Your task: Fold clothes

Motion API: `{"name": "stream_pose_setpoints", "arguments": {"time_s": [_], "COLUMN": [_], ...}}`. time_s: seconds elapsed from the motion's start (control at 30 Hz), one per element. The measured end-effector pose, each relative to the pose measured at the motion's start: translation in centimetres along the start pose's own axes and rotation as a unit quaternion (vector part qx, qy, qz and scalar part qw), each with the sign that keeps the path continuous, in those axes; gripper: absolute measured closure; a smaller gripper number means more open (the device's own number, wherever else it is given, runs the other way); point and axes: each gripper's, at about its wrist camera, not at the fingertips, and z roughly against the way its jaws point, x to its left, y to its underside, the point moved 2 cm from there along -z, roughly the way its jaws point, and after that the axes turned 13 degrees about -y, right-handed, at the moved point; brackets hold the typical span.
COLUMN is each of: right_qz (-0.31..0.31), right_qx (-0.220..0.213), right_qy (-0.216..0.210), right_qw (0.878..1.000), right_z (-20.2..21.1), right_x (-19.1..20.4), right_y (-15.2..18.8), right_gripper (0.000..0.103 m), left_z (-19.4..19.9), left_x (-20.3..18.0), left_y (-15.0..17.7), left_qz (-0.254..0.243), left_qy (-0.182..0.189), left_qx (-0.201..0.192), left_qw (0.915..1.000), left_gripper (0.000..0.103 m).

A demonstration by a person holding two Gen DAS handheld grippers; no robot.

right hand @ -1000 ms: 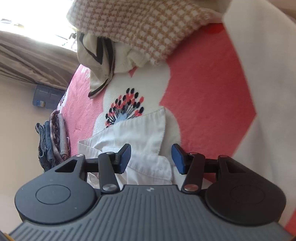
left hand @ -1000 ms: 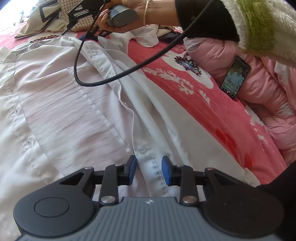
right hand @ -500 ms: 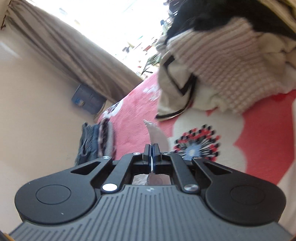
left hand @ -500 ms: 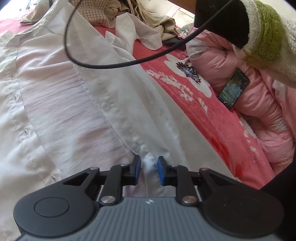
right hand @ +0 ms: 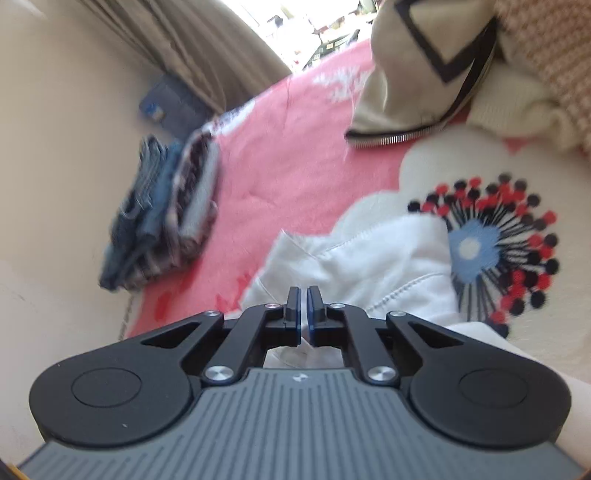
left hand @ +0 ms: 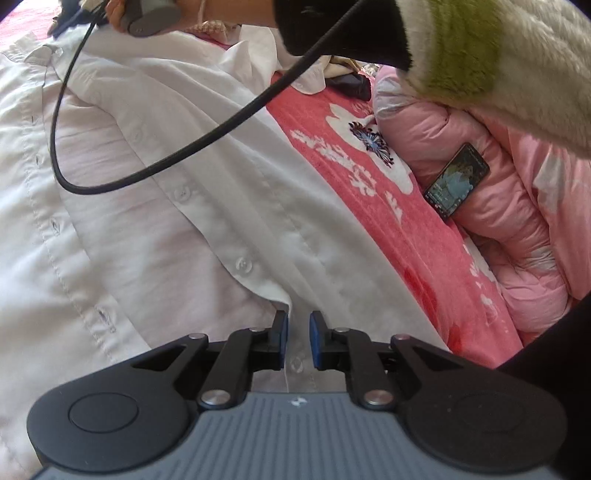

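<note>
A white button-up shirt (left hand: 166, 177) lies spread open on the red flowered bedspread (left hand: 369, 206). My left gripper (left hand: 298, 332) sits low over the shirt's bottom hem. Its jaws are closing, with the button placket edge between the blue pads and a gap still showing. In the right wrist view my right gripper (right hand: 303, 306) is shut on a bunched part of the white shirt (right hand: 369, 266), near the collar end. At the far top of the left wrist view, a hand grips the right gripper's grey handle (left hand: 151, 16).
A black cable (left hand: 184, 158) loops over the shirt. A phone (left hand: 457, 181) leans on a pink quilt (left hand: 517, 221) at the right. A fluffy sleeve (left hand: 498, 55) crosses the top. A folded stack (right hand: 166, 214) sits by the wall; unfolded clothes (right hand: 443, 55) are heaped beyond.
My right gripper went from open to shut on the shirt's top edge and swung across the bed with it. My left jaws narrowed around the placket, and the shirt front shifted.
</note>
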Motion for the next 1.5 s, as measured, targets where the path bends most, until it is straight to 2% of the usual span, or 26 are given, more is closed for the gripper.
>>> {"name": "stream_pose_setpoints", "arguments": {"time_s": [0.03,0.1,0.2,0.3,0.43,0.57,0.63,0.67,0.73,0.9,1.03,1.1,1.17,1.27,1.4,1.43,1.5], "right_qz": [0.0,-0.015,-0.011,0.003,0.03,0.099,0.126,0.139,0.155,0.165,0.173,0.208,0.245,0.285,0.354,0.357,0.335], "right_qx": [0.007,-0.005,-0.042,-0.068,-0.08,-0.052,-0.016,0.002,0.045,0.151,0.186,0.191,0.188,0.186,0.19,0.192,0.185], "right_qy": [0.01,-0.009,-0.034,-0.053,-0.126,-0.205,-0.207,-0.208,-0.176,-0.081,-0.031,0.005,0.03,0.042,0.059,0.065,0.082], "right_qw": [1.0,1.0,0.998,0.996,0.988,0.972,0.97,0.968,0.971,0.971,0.967,0.959,0.951,0.939,0.914,0.912,0.92], "right_z": [-0.2,0.9,4.6,9.8,17.7,24.6,25.9,26.5,25.6,20.2,16.2,14.6,13.5,12.0,9.8,9.4,9.1], "right_x": [-0.1,-0.3,0.3,1.1,2.7,5.7,6.8,7.4,7.7,6.8,6.2,6.7,7.5,8.6,9.5,9.2,8.0], "right_y": [0.1,0.1,-0.4,-1.1,-0.4,2.3,4.4,5.5,8.4,15.0,17.3,17.8,18.1,17.8,17.8,17.7,16.7], "right_gripper": [0.098,0.098,0.097,0.096,0.096,0.096,0.094,0.09,0.082,0.081,0.08,0.08,0.08,0.08,0.081,0.081,0.081], "left_z": [0.0,0.1,0.4,0.7,1.2,1.5,1.6,1.5,1.5,1.2,0.7,0.4,0.5,1.2,3.4,3.8,4.7], "left_x": [0.0,0.1,0.2,0.1,-0.3,-0.5,-0.6,-0.7,-0.8,-1.4,-1.6,-1.6,-1.5,-1.3,-1.4,-1.4,-1.3], "left_y": [0.1,0.3,0.4,0.5,0.6,1.1,1.3,1.4,1.6,1.7,1.4,1.3,1.4,1.8,2.9,3.1,3.6], "left_qz": [-0.001,-0.001,-0.002,-0.009,-0.021,-0.026,-0.024,-0.023,-0.022,-0.025,-0.011,-0.005,0.001,0.015,0.026,0.031,0.04], "left_qy": [-0.001,-0.004,-0.007,-0.014,-0.025,-0.035,-0.039,-0.042,-0.046,-0.061,-0.072,-0.08,-0.086,-0.079,-0.046,-0.041,-0.032], "left_qx": [0.001,0.002,0.002,-0.001,-0.005,-0.002,0.003,0.005,0.007,-0.003,-0.017,-0.021,-0.028,-0.039,-0.063,-0.068,-0.076], "left_qw": [1.0,1.0,1.0,0.9999,0.9995,0.9991,0.9989,0.9988,0.9987,0.9978,0.9972,0.9965,0.9959,0.996,0.9966,0.9964,0.9958], "left_gripper": [0.089,0.086,0.081,0.079,0.073,0.071,0.071,0.071,0.071,0.072,0.079,0.1,0.102,0.102,0.102,0.102,0.102]}}
